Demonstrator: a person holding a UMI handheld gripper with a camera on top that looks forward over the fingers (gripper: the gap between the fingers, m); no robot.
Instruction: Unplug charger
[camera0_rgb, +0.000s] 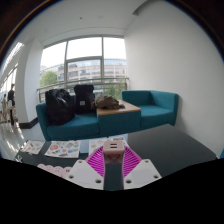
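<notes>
Charger (113, 148) sits between the 2 fingers, low centre of frame.
Gripper (113, 165) is open around this pink block; its long axis and facing are unclear. Sofa (105, 110) beyond.

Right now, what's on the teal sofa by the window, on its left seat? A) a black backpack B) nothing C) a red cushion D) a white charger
A: a black backpack sits on the left seat of the teal sofa, well beyond the tongs, whose fingers stand open with a pink-patterned white block between them.
</notes>
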